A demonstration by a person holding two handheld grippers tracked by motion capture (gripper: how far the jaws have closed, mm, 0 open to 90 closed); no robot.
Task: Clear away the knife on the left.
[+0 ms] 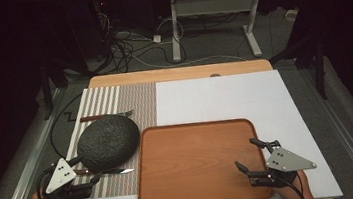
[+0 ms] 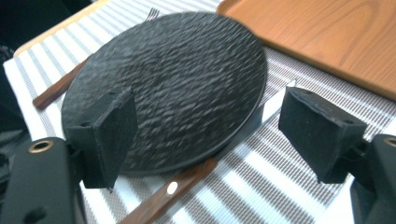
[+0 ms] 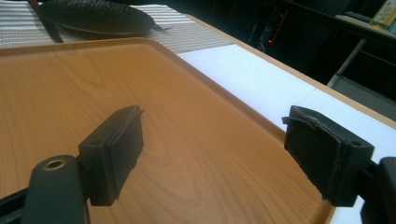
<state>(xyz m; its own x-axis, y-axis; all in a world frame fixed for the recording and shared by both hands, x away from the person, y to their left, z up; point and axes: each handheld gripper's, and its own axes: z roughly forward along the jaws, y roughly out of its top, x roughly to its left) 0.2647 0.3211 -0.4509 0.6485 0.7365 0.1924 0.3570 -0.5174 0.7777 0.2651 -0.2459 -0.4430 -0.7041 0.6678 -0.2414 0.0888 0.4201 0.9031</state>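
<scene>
A round black textured plate point(image 1: 108, 141) point(image 2: 177, 79) lies on a striped placemat point(image 1: 140, 103). A wooden-handled knife point(image 1: 107, 172) point(image 2: 187, 179) rests along the plate's near edge, and a wooden-handled fork point(image 1: 106, 116) point(image 2: 56, 88) lies behind it. My left gripper point(image 1: 88, 170) point(image 2: 205, 130) is open at the plate's near edge, one jaw over the plate, the other past the knife blade. An empty wooden tray point(image 1: 199, 162) point(image 3: 93, 93) sits beside the placemat. My right gripper point(image 1: 248, 154) point(image 3: 212, 144) hangs open over the tray's near right corner, holding nothing.
A white mat point(image 1: 224, 96) point(image 3: 261, 79) covers the table's right and far parts. The wooden table edge point(image 1: 181, 72) runs along the back. Beyond it are table legs and cables point(image 1: 172, 34) on the floor. A metal rail point(image 1: 21, 167) borders the left side.
</scene>
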